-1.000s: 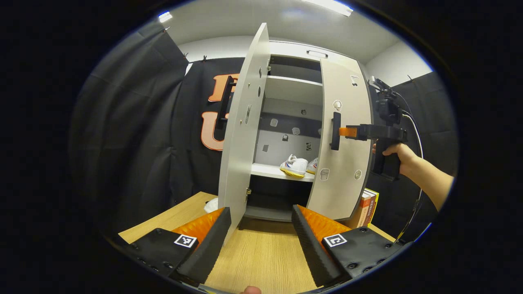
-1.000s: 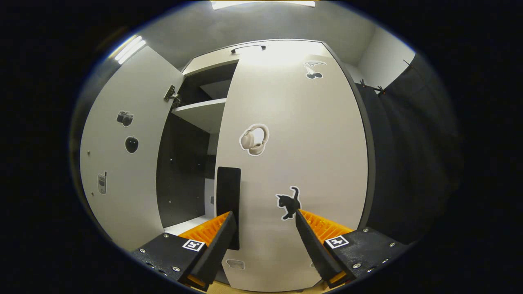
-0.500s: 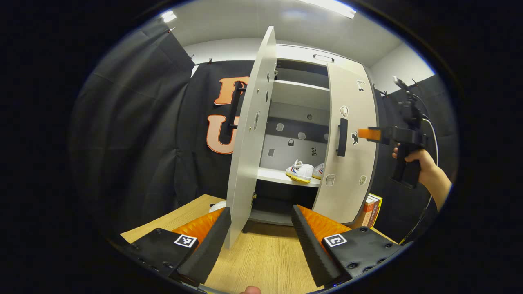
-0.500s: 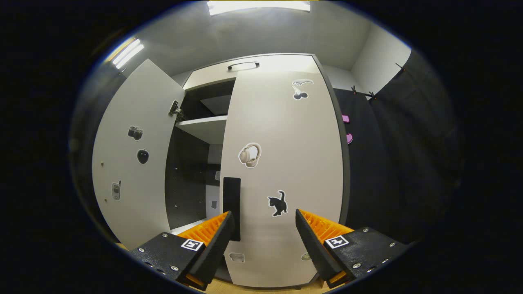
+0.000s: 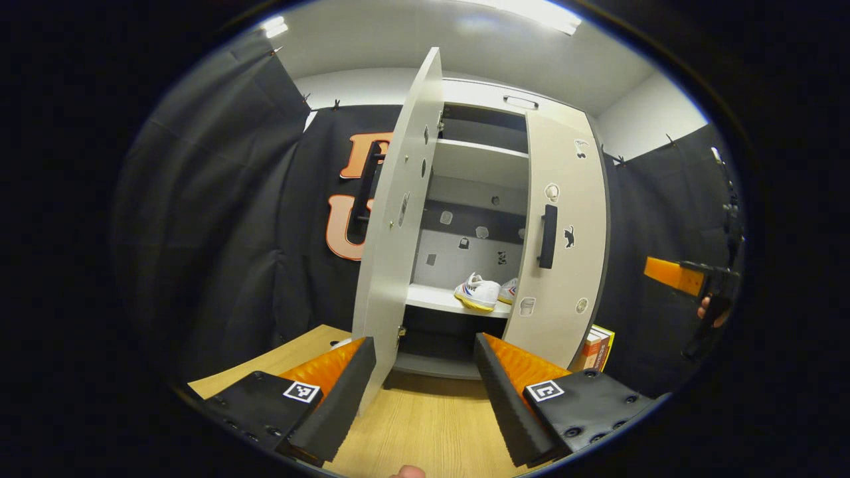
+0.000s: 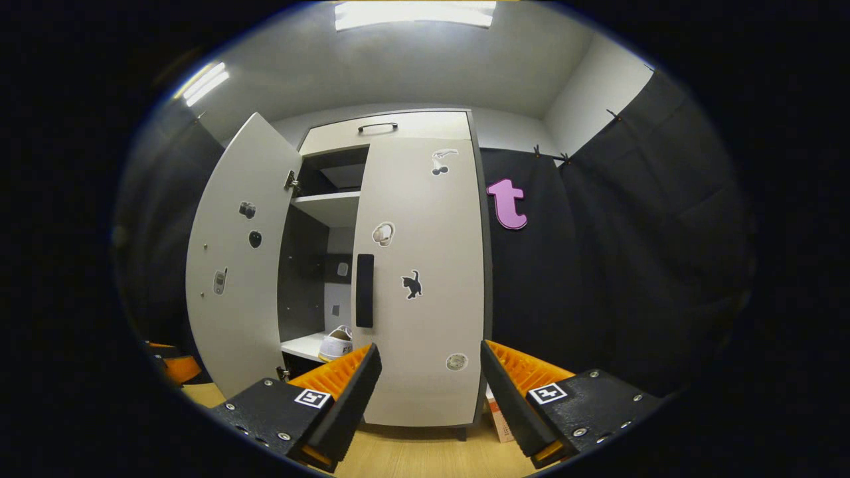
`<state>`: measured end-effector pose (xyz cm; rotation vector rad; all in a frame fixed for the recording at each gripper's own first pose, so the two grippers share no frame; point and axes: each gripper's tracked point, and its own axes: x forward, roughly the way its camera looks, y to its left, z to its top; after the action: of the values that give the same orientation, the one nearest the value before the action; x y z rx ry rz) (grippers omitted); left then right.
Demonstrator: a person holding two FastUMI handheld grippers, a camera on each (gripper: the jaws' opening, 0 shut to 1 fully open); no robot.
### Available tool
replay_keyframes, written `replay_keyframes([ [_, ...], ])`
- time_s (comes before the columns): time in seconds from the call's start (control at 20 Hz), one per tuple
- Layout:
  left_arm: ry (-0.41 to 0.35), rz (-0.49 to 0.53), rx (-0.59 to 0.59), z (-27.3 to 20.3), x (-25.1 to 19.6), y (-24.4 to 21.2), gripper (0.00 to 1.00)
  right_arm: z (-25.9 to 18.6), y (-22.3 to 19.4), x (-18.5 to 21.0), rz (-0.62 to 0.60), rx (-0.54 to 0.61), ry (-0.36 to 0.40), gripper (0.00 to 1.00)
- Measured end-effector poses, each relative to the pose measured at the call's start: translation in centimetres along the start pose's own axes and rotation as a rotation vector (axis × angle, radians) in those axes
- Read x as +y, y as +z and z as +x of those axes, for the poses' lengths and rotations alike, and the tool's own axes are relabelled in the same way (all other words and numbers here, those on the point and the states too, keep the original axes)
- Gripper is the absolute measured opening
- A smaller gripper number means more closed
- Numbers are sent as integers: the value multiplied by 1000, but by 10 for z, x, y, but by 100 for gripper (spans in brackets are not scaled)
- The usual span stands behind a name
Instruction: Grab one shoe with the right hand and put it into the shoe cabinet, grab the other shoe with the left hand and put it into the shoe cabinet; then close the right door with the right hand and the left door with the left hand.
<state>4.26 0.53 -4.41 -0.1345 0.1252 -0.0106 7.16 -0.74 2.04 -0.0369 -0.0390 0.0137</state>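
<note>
- The shoe cabinet, pale grey with a dark inside, stands at the centre of the left gripper view on a light wooden floor; in the right gripper view its carcass sits a little toward 10 o'clock of centre.
- The left door stands wide open, seen nearly edge-on in the left gripper view; the right gripper view shows its inner face at 9 o'clock, with small stickers on it.
- The right door looks shut or nearly so against the cabinet front; it carries a dark vertical handle, a cat sticker and a headphone sticker. In the left gripper view the same door lies at 2 o'clock.
- The left gripper is held low at 6 o'clock in its own view, jaws spread apart with nothing between them, the left door's lower edge just beyond its left finger.
- The right gripper hangs at 6 o'clock in its own view, jaws likewise apart and empty, well back from the right door. The left gripper view catches it at 3 o'clock, a hand on its grip.
- Two white shoes lie side by side on a middle shelf inside: the nearer shoe and the second shoe partly behind the right door.
- A stack of books stands at the cabinet's right foot, at 4 o'clock.
</note>
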Motion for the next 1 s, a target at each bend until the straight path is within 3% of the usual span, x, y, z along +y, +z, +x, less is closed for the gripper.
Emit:
replay_keyframes([
  [0.2, -33, -56, 15, -5, -12, -2, 99, -36, -29, -11, -20, 41, -22, 93],
  [0.3, -2, -74, 2, -6, 3, 11, 97, -42, -30, -13, -21, 43, -7, 93],
  [0.4, 81, -67, 17, -2, 35, 28, 94, -49, -33, -15, -26, 45, -14, 93],
  [0.45, 116, -67, 2, 1, 53, 45, 97, -51, -34, -14, -24, 45, -14, 93],
  [0.7, 343, -74, -105, 30, 162, 120, 97, -58, -41, -7, 9, 79, 10, 93],
  [0.85, 332, -99, -120, 67, 184, 143, 97, -60, -37, -9, 10, 73, 8, 93],
  [1.0, 320, -108, -69, 97, 192, 135, 97, -60, -35, -13, -1, 77, 0, 93],
])
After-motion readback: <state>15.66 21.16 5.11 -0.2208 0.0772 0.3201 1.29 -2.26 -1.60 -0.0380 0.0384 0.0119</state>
